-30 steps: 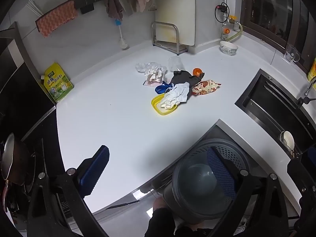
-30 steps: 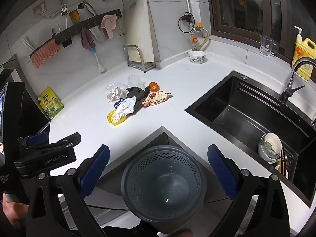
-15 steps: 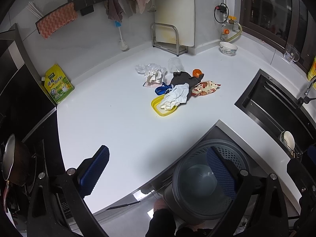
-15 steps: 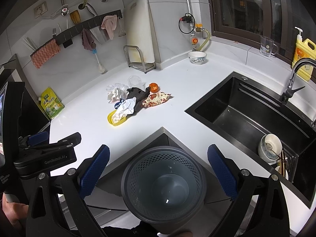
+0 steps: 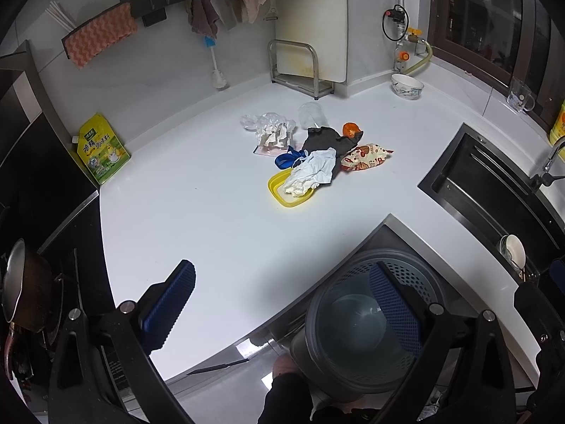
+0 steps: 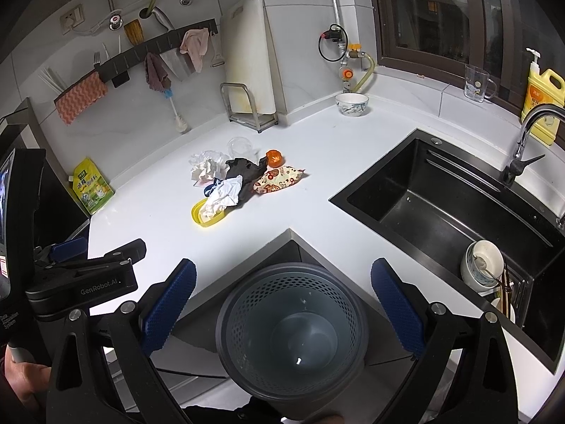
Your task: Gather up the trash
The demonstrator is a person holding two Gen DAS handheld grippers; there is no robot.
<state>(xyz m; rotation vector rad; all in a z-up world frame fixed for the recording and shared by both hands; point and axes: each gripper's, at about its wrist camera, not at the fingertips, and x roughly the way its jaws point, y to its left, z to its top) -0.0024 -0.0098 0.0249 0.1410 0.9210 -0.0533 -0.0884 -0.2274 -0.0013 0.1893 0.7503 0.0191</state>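
Trash [image 5: 310, 155] well beyond both tongs.

home kitchen: sink [image 6: 441, 205], countertop [image 6: 335, 148]

Both wrist views above countertop [image 5: 219, 212]

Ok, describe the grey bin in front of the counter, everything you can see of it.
The grey bin is a round, open-topped wastebasket, apparently plastic, with a perforated band around its upper wall and a solid lower wall and base. It stands upright below the inner corner of the white countertop, beside the cabinet front. Inside it looks empty apart from a few pale specks. Neither tool touches it; the trash pile lies apart on the countertop.
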